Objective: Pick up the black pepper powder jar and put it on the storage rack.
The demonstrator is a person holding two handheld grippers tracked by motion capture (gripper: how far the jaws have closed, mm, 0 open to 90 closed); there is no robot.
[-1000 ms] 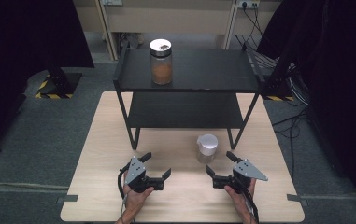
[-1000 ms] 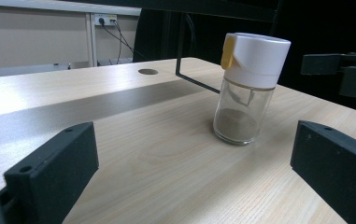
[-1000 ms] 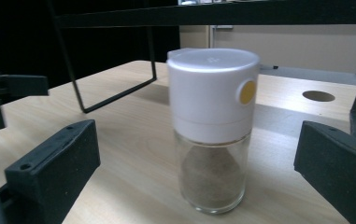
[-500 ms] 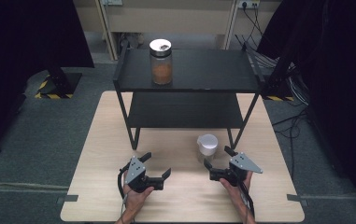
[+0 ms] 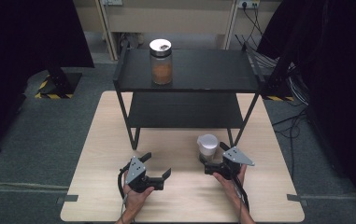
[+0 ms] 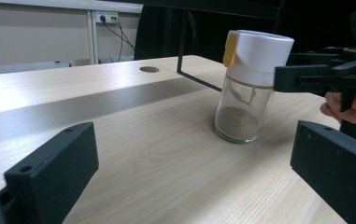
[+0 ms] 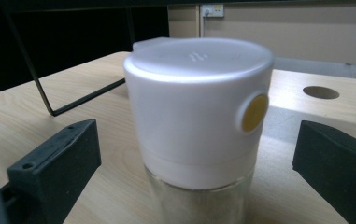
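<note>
Wooden table [image 5: 119,140]: shaker [image 5: 207,148] stands near the rack [image 5: 133,130], between my right gripper's [image 5: 210,164] spread jaws, ungrasped; left gripper [image 5: 159,165] released; an off-centre closure may tip it

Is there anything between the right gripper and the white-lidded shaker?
Nothing visible. The right gripper is open right at the shaker, its jaws to either side of the white lid with only bare table around.

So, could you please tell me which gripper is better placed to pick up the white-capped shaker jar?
The right gripper: its open jaws already flank the shaker jar, close in its own view. The left gripper sits open, well off to the side.
</note>
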